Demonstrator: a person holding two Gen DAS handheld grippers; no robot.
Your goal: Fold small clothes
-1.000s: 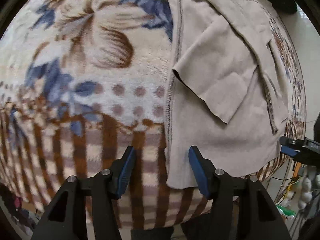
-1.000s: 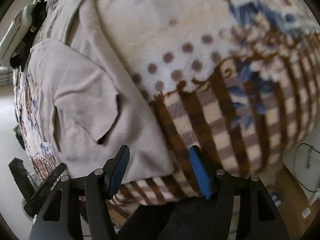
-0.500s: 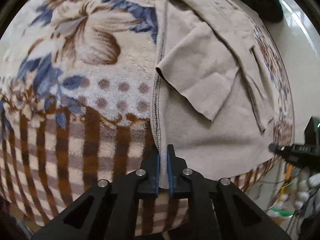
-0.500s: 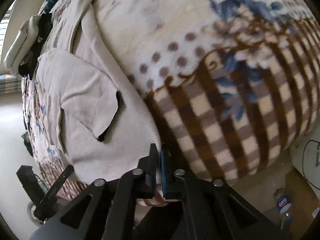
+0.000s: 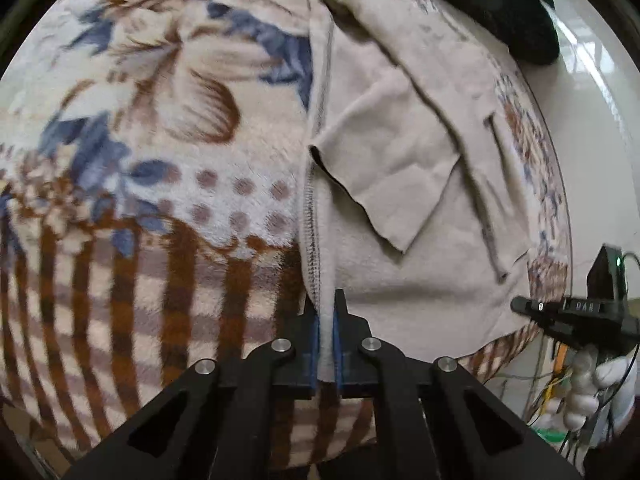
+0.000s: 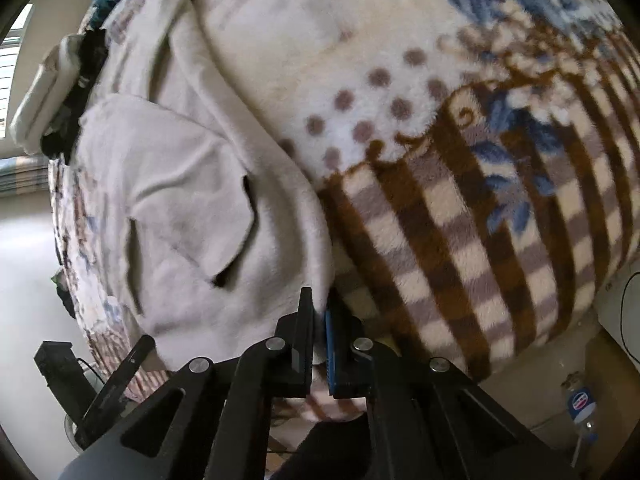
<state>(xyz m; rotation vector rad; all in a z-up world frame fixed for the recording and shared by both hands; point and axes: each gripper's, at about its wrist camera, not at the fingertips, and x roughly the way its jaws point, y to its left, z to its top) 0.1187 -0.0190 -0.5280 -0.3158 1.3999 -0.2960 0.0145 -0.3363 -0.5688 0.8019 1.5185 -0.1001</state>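
Both jaws pinched shut on near hem corners: left gripper point(image 5: 326, 330), right gripper point(image 6: 319, 326); beige garment point(image 5: 404, 208) stretches toward twelve o'clock across blanket point(image 5: 152, 160).

Both wrist views sit low and close over the bed edge, facing forward along their fingers, left gripper point(image 5: 326, 332) view from the garment's left hem corner, right gripper point(image 6: 319, 334) view from its right, sharing the beige garment point(image 5: 420, 280) and patterned blanket point(image 6: 440, 184).
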